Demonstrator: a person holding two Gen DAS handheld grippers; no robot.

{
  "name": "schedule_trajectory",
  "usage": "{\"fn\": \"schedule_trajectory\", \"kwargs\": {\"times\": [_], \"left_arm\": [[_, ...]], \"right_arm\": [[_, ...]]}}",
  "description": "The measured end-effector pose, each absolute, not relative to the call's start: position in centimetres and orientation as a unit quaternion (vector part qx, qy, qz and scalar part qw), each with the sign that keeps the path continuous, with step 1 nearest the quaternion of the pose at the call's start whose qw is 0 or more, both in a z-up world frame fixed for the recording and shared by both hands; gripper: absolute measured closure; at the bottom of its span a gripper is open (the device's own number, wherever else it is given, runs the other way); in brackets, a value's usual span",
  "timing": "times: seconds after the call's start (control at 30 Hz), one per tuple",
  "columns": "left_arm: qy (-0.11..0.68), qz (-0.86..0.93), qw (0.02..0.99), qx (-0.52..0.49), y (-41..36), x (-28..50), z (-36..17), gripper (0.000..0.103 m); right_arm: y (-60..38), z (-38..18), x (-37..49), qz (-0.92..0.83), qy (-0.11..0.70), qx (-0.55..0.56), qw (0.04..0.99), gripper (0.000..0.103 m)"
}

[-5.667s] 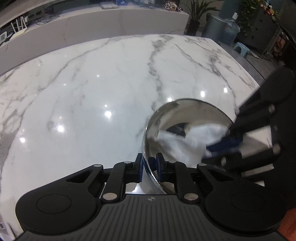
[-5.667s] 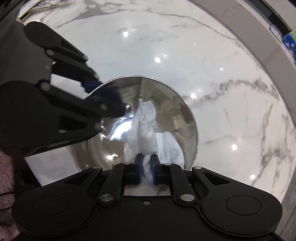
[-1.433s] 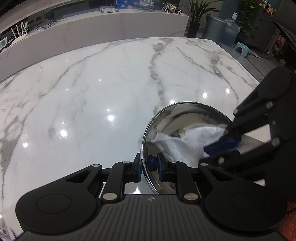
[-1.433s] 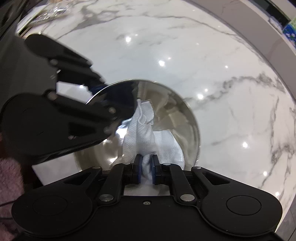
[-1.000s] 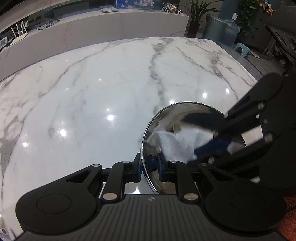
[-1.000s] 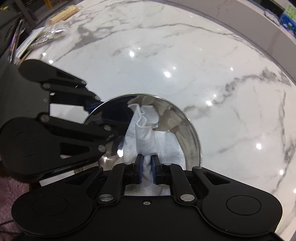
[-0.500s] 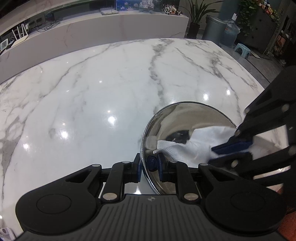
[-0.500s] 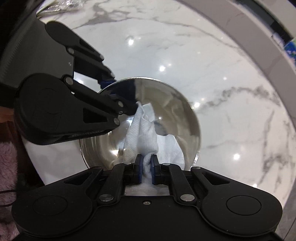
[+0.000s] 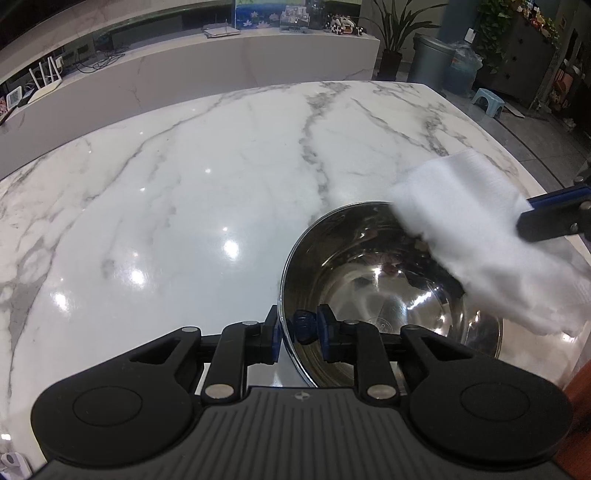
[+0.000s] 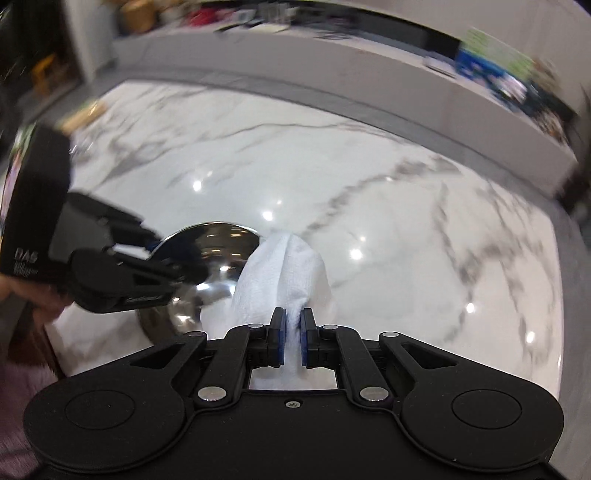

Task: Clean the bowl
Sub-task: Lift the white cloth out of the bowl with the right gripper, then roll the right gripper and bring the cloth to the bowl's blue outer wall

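Wiping looks about done: right gripper (image 10: 291, 341) clenches the white cloth (image 9: 476, 229) lifted above the steel bowl (image 9: 388, 288) on the marble table (image 9: 184, 206), left gripper (image 9: 299, 332) jaws opening around its rim.

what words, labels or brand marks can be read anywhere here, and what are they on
"DAS": white letters on the black body of the left gripper, seen from the right wrist.
Smaller white lines under it: too blurred to read.
Small logo on the left gripper's ribbed housing: no readable text.
Colourful boxes on the far counter: unreadable.
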State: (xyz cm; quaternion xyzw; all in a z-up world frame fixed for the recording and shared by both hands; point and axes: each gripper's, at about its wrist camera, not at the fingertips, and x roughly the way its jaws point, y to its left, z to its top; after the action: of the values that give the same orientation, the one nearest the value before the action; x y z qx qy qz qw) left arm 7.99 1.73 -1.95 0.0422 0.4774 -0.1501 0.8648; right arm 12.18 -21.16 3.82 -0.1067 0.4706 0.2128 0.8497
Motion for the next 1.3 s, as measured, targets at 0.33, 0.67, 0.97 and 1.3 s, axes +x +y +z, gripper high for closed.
{"fn": "schedule_trajectory", "kwargs": {"times": [0.33, 0.67, 0.97, 1.3], "left_arm": [[0.475, -0.149, 0.866, 0.044, 1.6, 7.9, -2.1, 0.079], [0.469, -0.144, 0.870, 0.052, 1.2, 7.7, -2.2, 0.078], [0.463, -0.133, 0.874, 0.069, 0.5, 7.4, -2.1, 0.076], [0.461, -0.123, 0.877, 0.064, 0.4, 7.3, -2.2, 0.076]], "right_arm": [[-25.5, 1.8, 8.8, 0.121, 0.482, -0.021, 0.867, 0.097], [-27.1, -1.5, 9.1, 0.089, 0.445, -0.022, 0.891, 0.089], [-25.9, -0.8, 6.0, 0.081, 0.387, -0.015, 0.918, 0.053], [-22.6, -4.4, 5.9, 0.086, 0.413, -0.053, 0.905, 0.050]]}}
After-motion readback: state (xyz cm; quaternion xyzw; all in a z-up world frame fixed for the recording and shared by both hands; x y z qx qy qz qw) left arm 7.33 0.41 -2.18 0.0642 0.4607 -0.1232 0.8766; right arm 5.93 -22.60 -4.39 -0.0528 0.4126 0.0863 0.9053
